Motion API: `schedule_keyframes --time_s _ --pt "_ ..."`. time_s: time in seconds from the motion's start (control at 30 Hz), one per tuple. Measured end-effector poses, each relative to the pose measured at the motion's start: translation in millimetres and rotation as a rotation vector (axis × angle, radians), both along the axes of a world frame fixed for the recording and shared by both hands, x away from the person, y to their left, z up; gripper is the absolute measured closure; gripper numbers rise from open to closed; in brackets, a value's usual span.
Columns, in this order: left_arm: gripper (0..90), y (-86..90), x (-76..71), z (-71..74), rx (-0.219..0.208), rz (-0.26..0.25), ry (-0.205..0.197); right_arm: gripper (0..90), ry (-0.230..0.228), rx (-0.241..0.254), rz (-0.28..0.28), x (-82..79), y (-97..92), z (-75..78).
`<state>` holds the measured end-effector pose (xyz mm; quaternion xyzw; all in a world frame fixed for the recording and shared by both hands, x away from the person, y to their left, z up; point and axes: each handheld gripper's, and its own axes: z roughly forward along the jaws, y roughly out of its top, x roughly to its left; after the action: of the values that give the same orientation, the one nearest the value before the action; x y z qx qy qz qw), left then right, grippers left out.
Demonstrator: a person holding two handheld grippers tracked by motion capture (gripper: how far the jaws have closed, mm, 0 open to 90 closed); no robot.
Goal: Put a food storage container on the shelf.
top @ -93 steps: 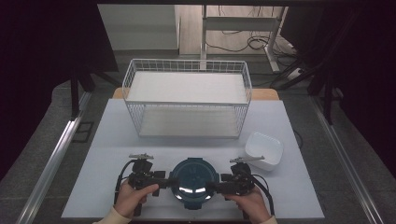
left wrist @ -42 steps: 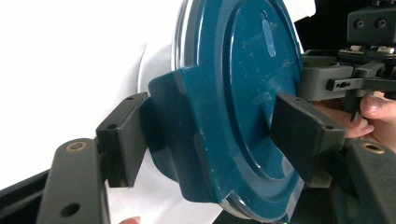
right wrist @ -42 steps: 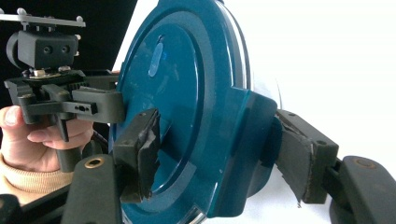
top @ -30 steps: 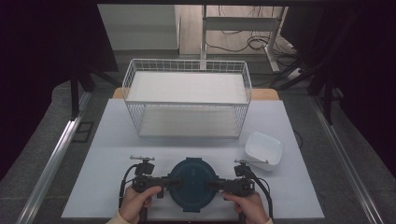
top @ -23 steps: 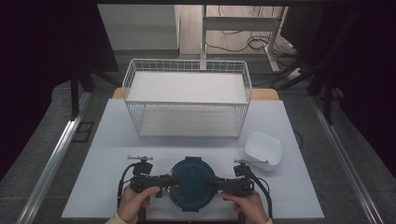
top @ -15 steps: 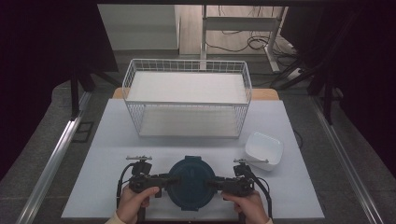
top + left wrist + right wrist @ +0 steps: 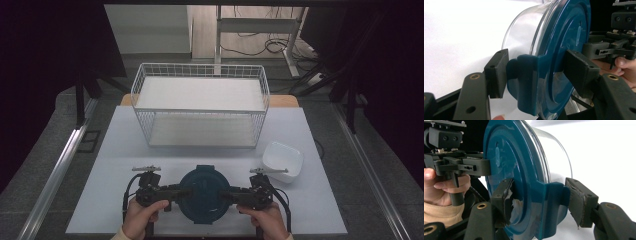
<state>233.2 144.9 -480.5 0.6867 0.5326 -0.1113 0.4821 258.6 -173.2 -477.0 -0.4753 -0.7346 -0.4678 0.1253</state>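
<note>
A round clear container with a dark blue lid [image 7: 204, 195] sits near the table's front edge, between my two grippers. In the left gripper view the left gripper [image 7: 536, 71] is shut on the lid's left clip tab [image 7: 524, 75]. One jaw presses the tab's outer face and the other the lid's top. In the high view this left gripper [image 7: 181, 192] reaches in from the left. The right gripper [image 7: 536, 197] is shut the same way on the opposite clip tab [image 7: 552, 200], and in the high view it [image 7: 226, 195] comes in from the right. The clear glass wall [image 7: 524, 35] lies beyond the lid.
A white wire basket [image 7: 200, 111] stands at the middle back of the white table [image 7: 100, 200]. A white square bowl [image 7: 283, 160] rests at the right, just beyond the right hand. The table's front edge is close behind both hands.
Container and both grippers slid slightly toward the front edge, then eased back a little. Both grippers stay clamped on the lid's tabs.
</note>
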Motion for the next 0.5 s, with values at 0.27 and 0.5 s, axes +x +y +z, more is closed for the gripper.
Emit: schedule_keyframes --time_s 0.27,0.5 --pt "37.8 3.3 3.2 7.8 -0.001 0.008 -0.011 41.8 -0.013 -0.001 0.01 4.5 3.7 7.9" --pt "37.7 3.4 16.4 21.3 -0.002 0.01 -0.028 41.8 -0.032 -0.006 0.01 17.6 4.4 21.4"
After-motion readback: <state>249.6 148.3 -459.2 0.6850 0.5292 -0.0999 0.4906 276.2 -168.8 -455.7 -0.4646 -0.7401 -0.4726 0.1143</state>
